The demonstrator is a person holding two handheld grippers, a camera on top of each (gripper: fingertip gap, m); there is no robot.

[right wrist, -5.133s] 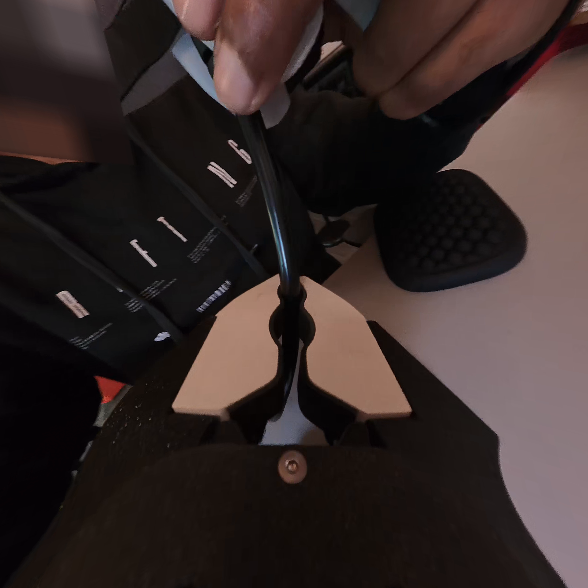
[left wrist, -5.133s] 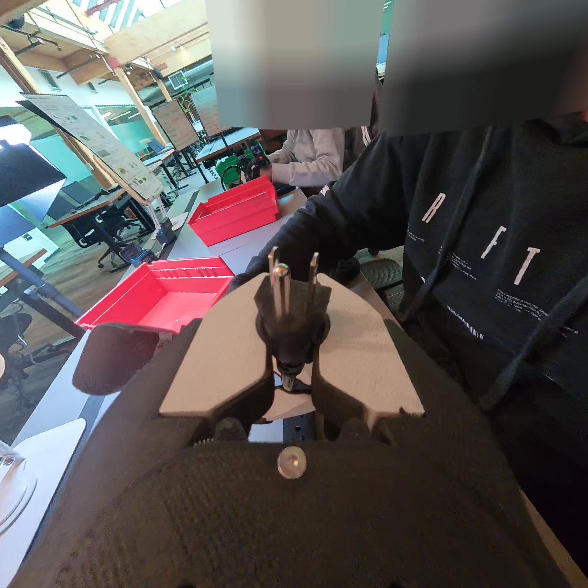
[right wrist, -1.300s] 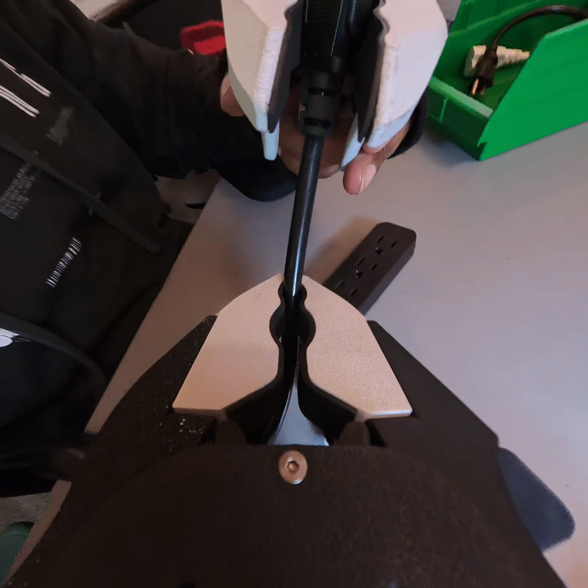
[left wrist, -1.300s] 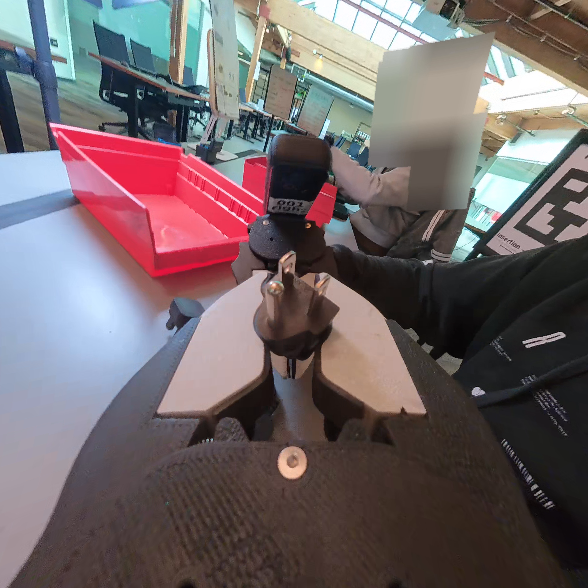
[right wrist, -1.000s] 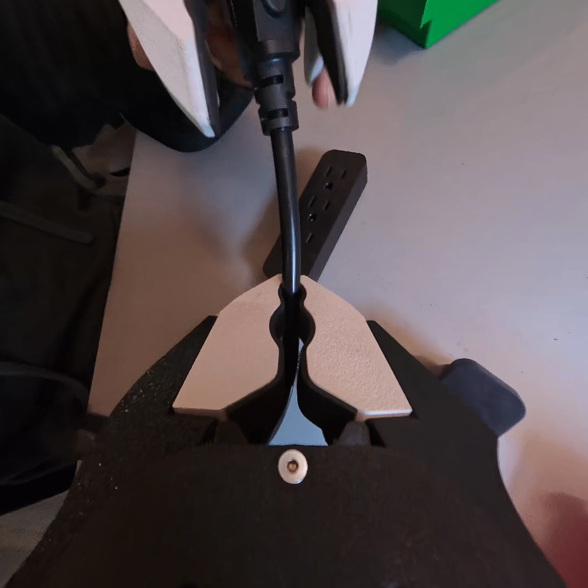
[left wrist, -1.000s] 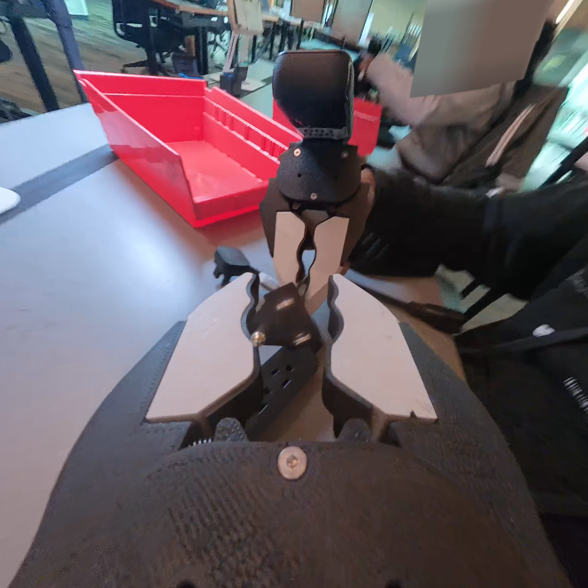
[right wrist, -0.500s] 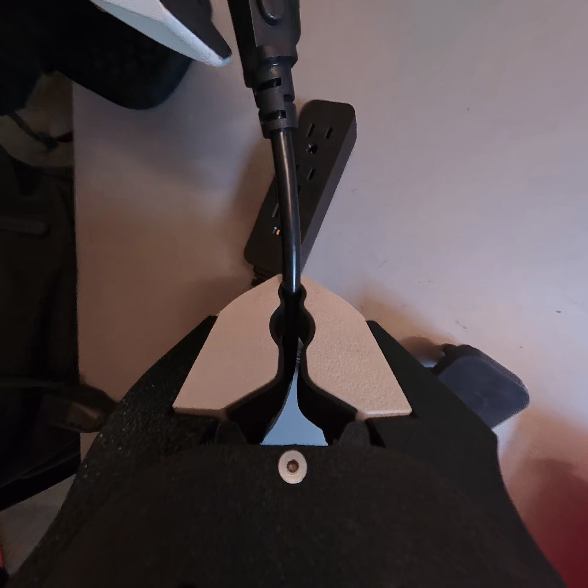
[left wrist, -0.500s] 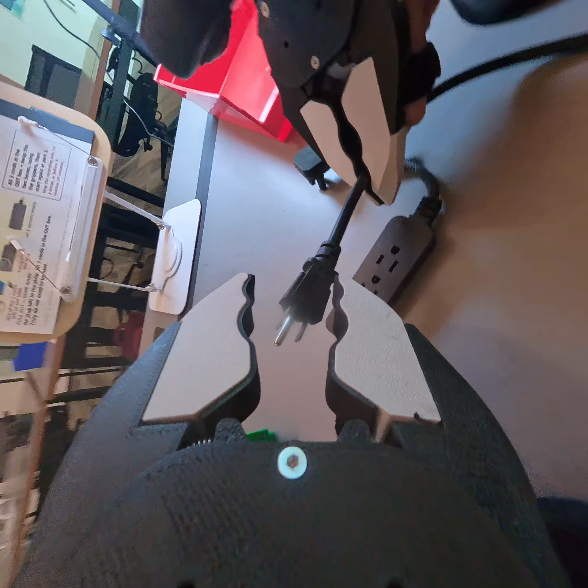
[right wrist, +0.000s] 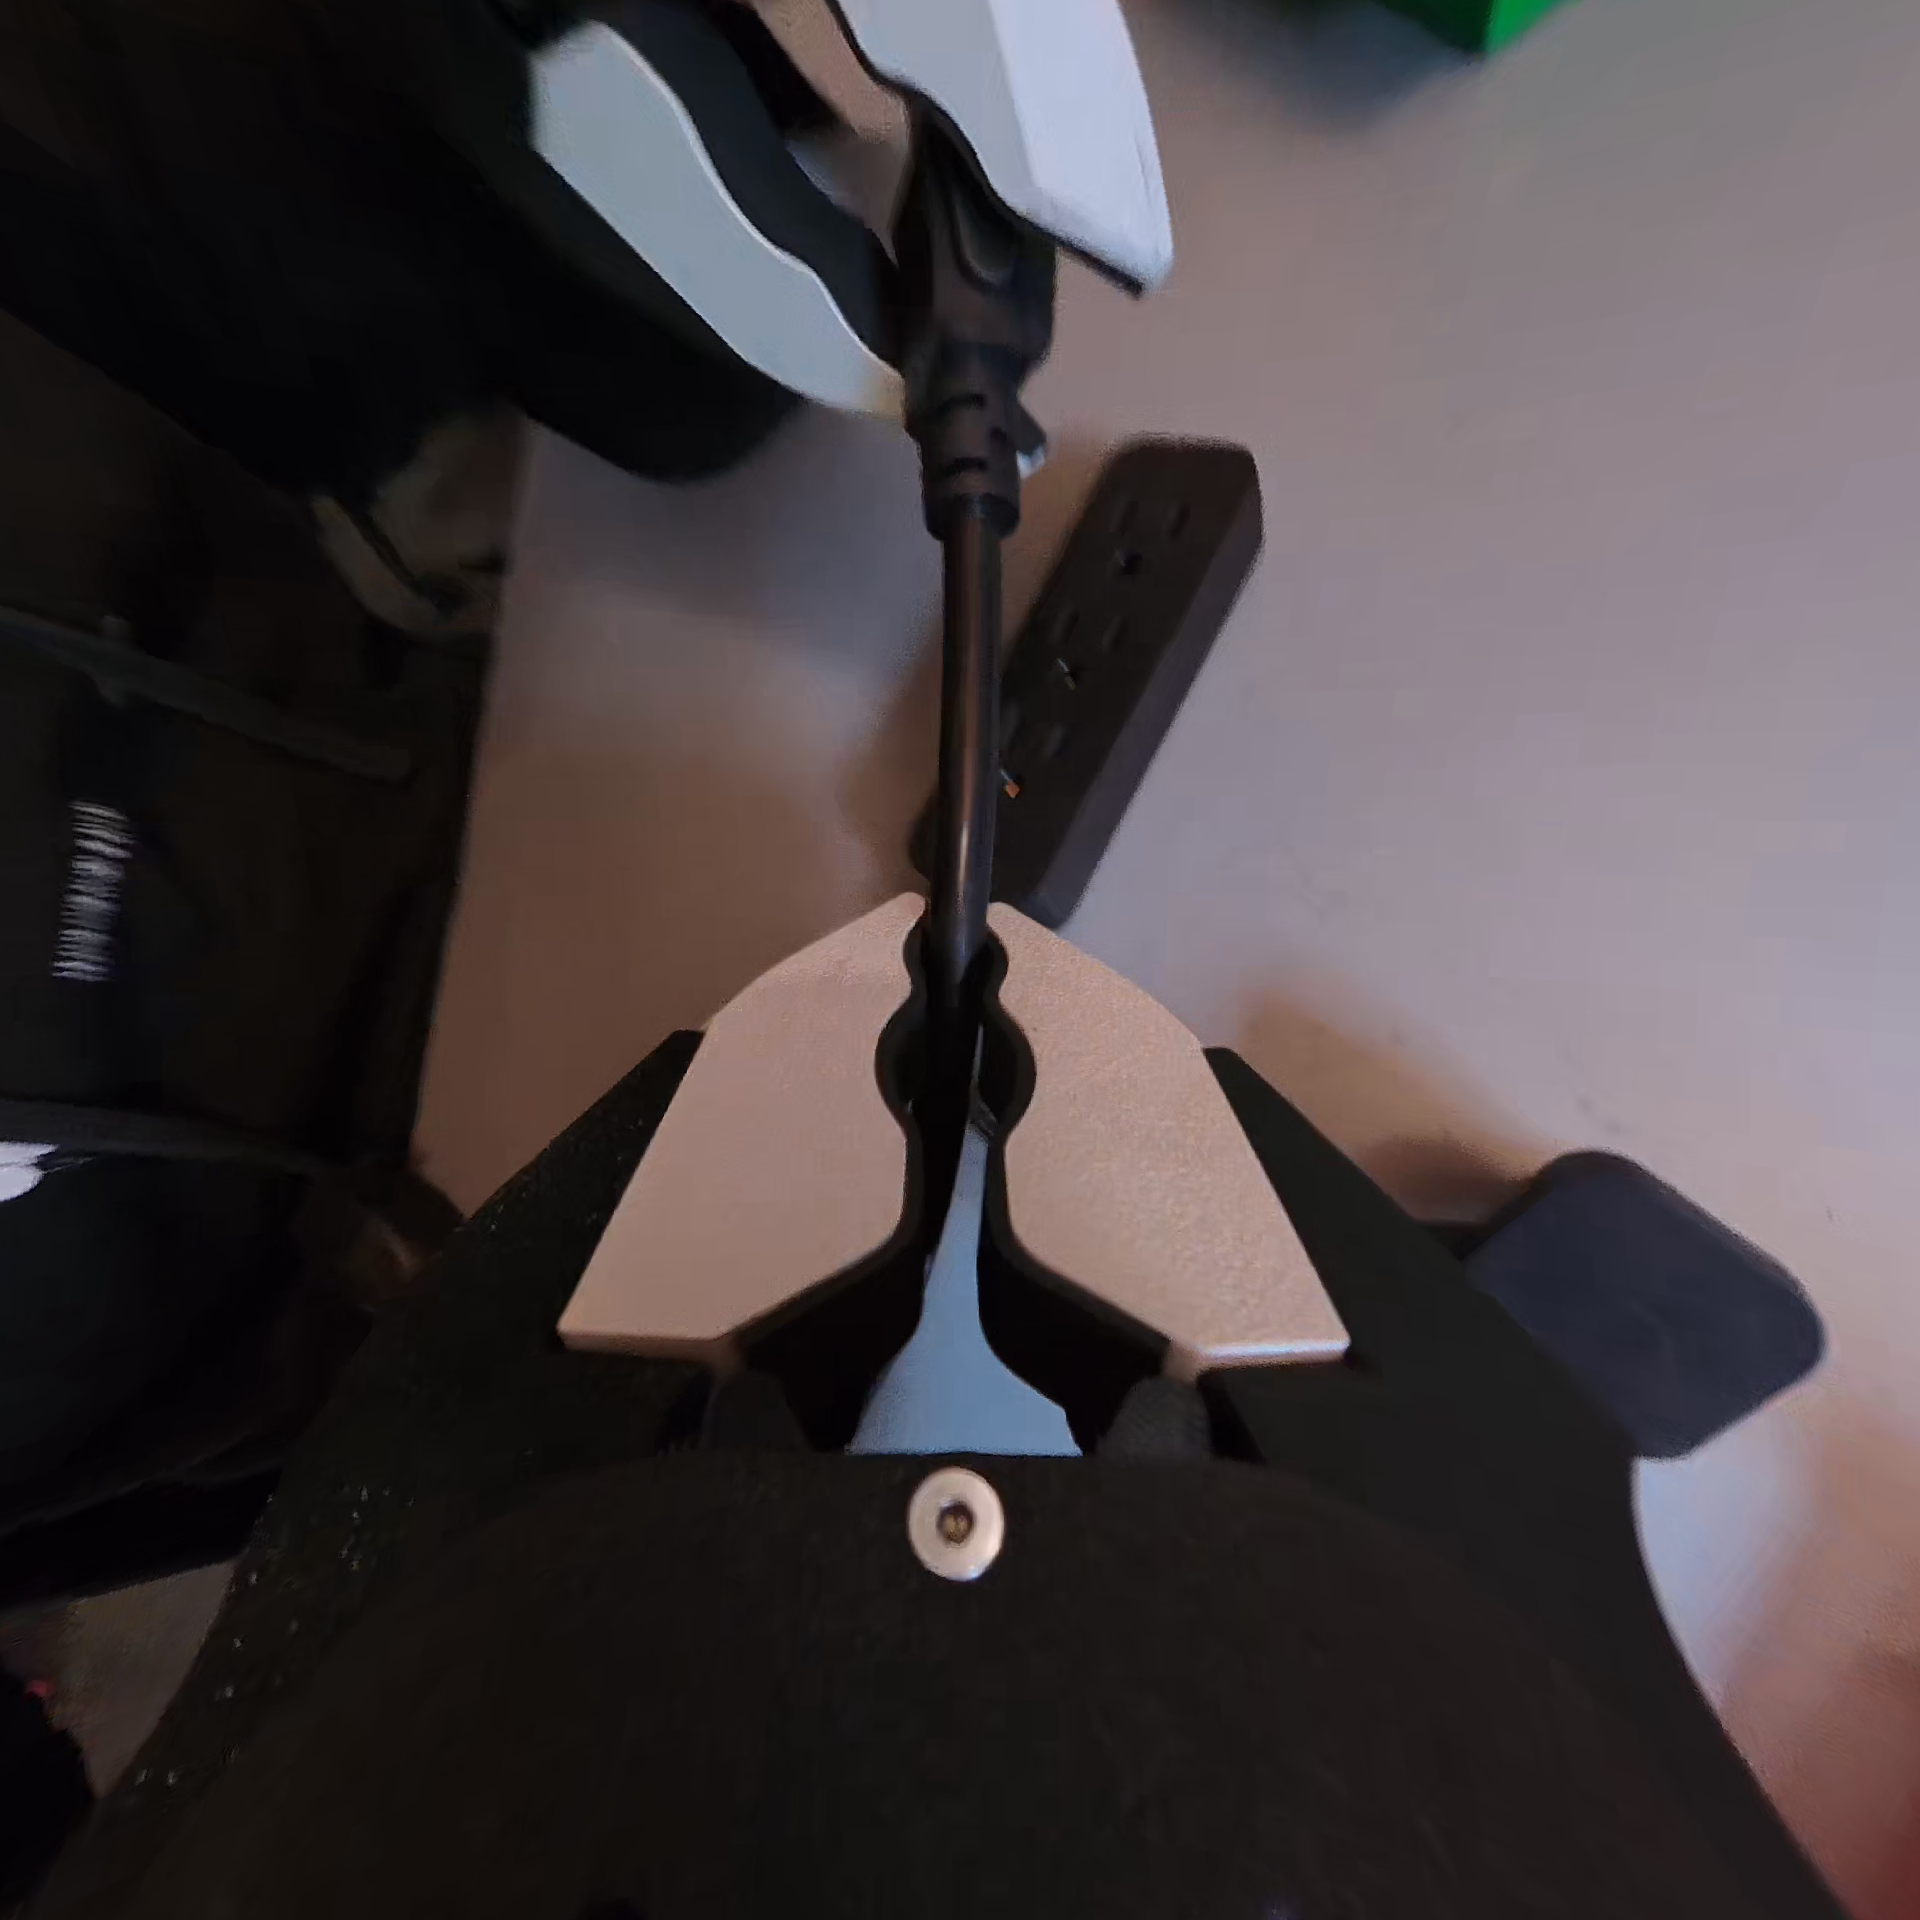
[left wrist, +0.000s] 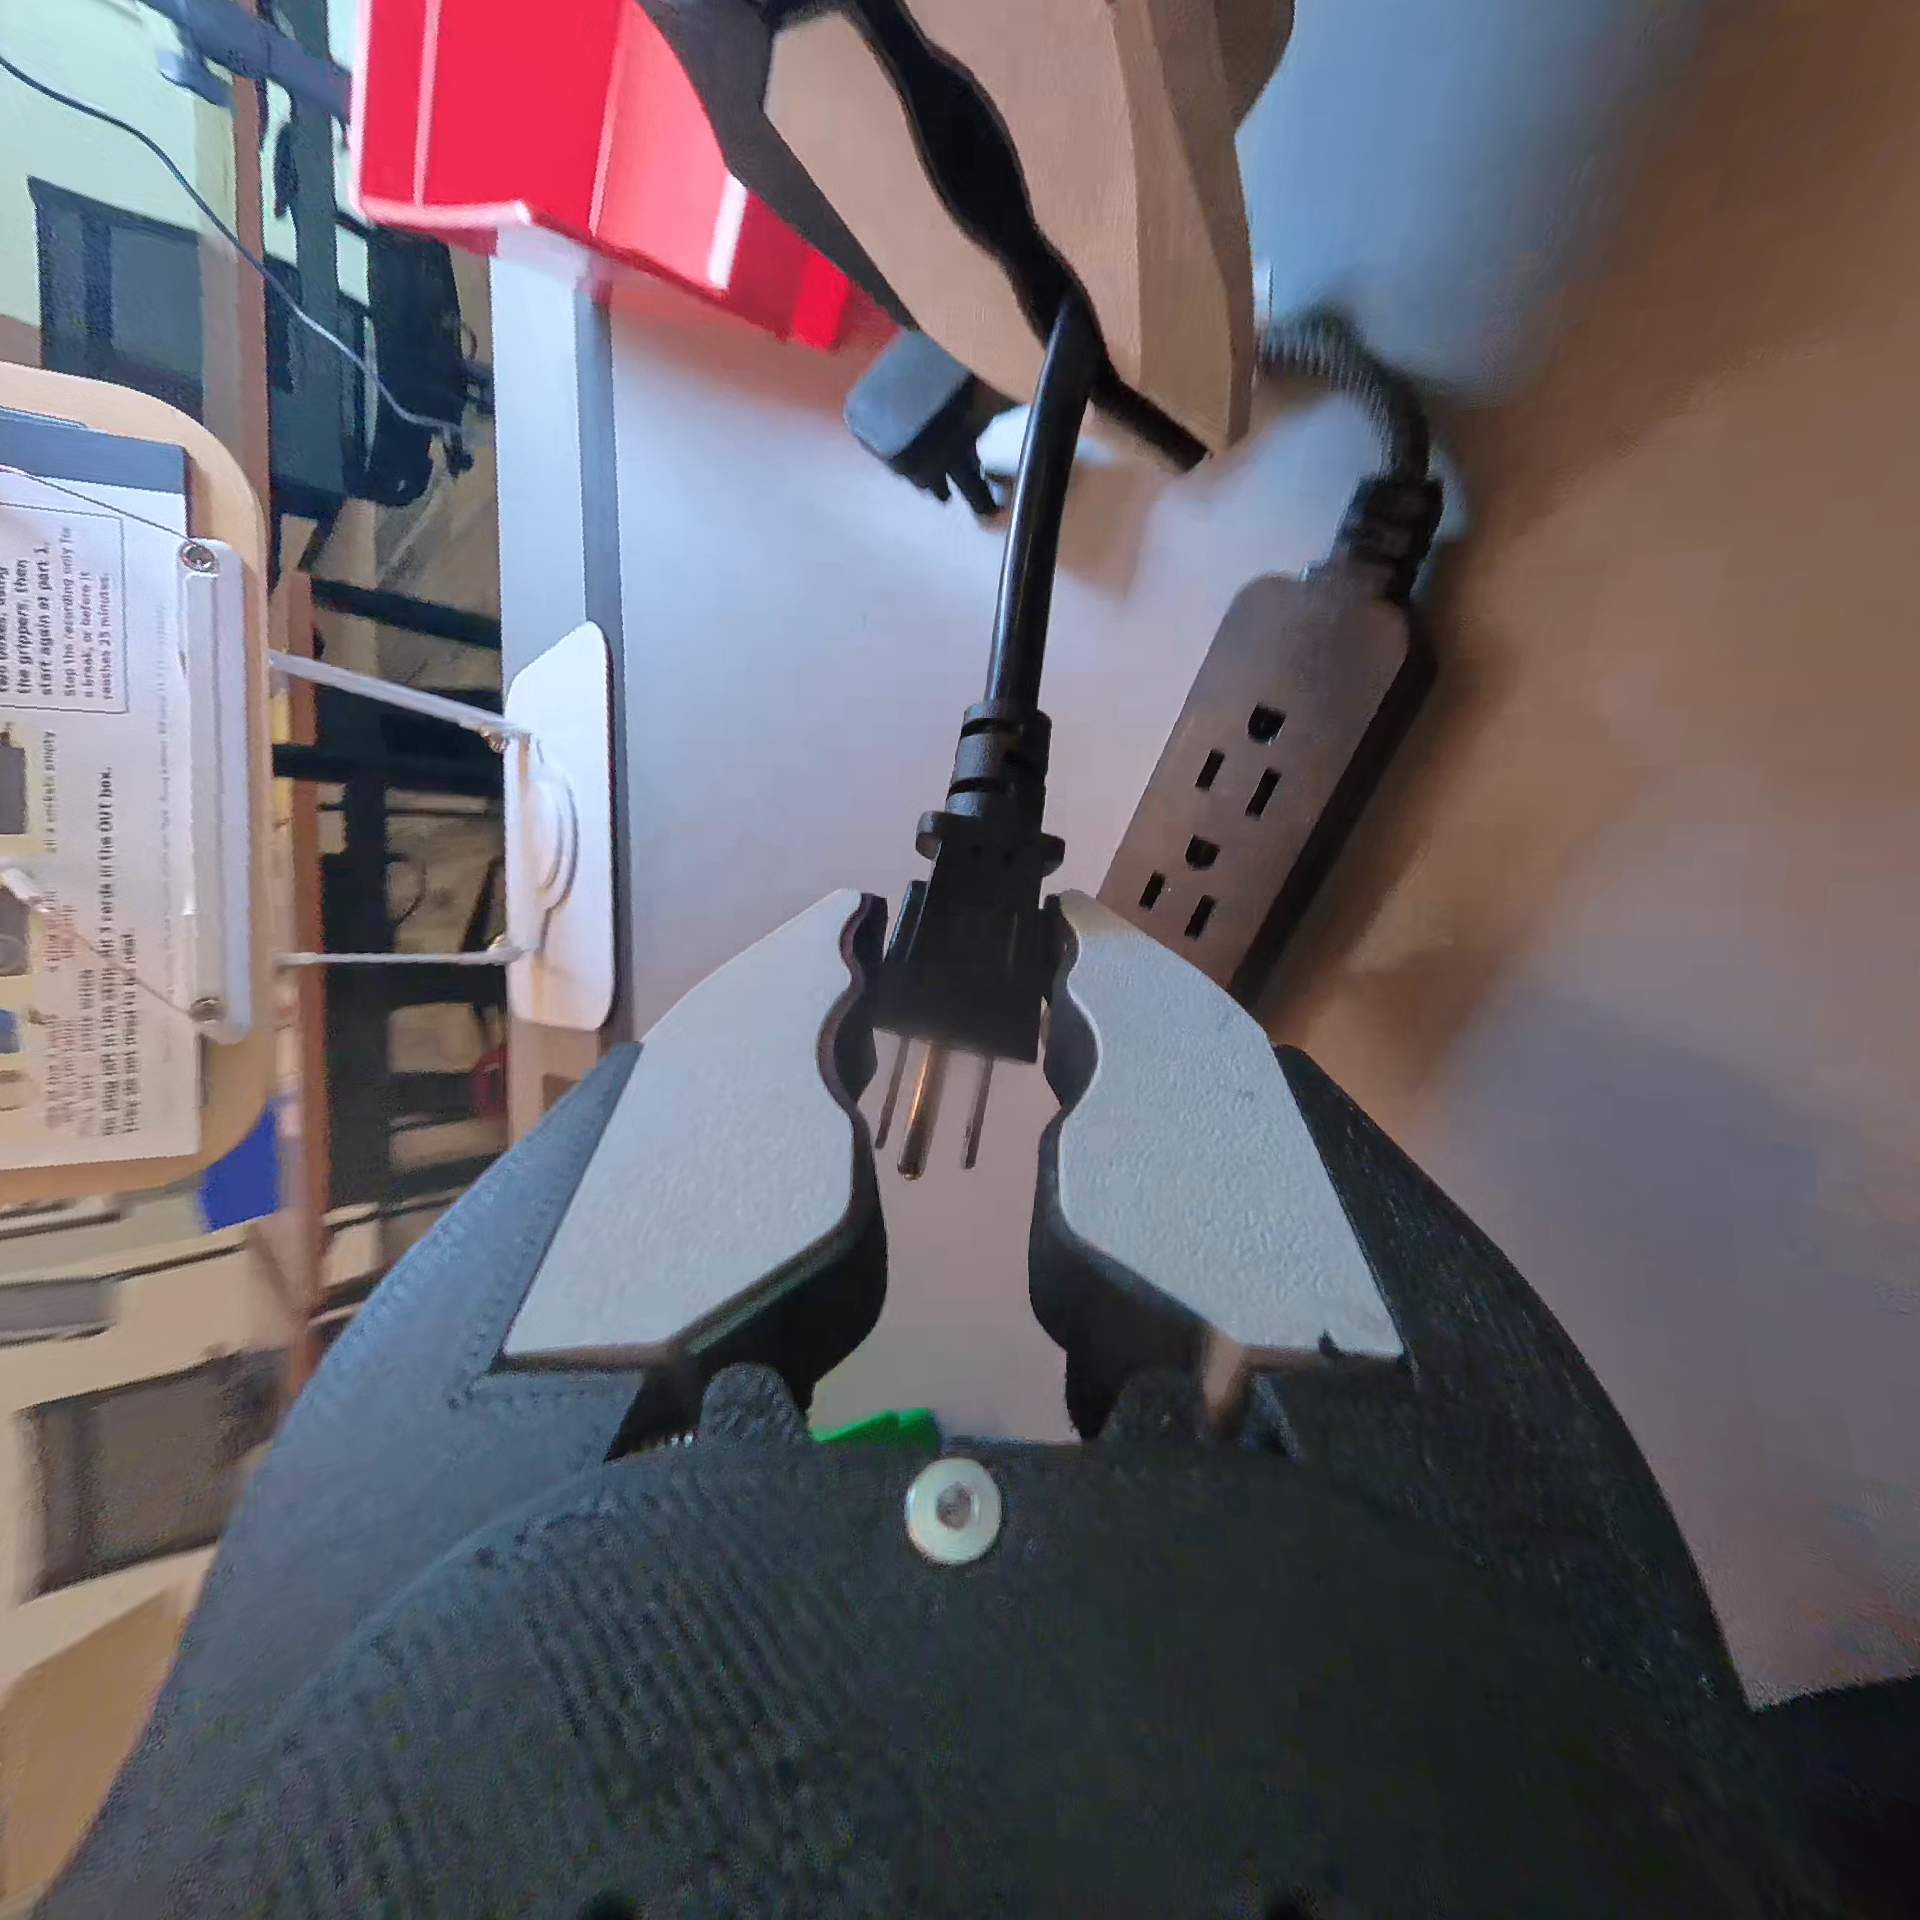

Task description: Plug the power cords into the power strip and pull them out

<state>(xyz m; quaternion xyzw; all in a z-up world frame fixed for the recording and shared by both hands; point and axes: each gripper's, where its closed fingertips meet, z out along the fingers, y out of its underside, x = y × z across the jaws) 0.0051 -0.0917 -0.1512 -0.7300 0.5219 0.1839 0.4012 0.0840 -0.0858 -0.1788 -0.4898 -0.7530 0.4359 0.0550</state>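
A black three-prong plug (left wrist: 966,935) sits between my left gripper's (left wrist: 961,914) fingertips, prongs pointing back toward the camera. The fingers press on both of its sides. Its black cord (left wrist: 1023,582) runs up to my right gripper (left wrist: 1075,301), which is shut on it. In the right wrist view my right gripper (right wrist: 956,914) clamps the cord (right wrist: 966,707), and the left gripper (right wrist: 966,260) holds the plug (right wrist: 966,343) above. The black power strip (left wrist: 1278,790) lies on the grey table just right of the plug, its outlets empty; it also shows in the right wrist view (right wrist: 1122,665).
A red bin (left wrist: 582,156) stands at the far table edge. Another black plug (left wrist: 914,426) lies loose near it. A sign stand with a white base (left wrist: 561,831) is on the left. A green bin corner (right wrist: 1496,21) shows top right. A person's dark sleeve (right wrist: 260,260) is on the left. The gap from one gripper's tips to the other's is roughly 9 cm.
My left gripper let go of the plug, swung round and has now closed on its body from the prong side. My right gripper has kept hold of the cord throughout.
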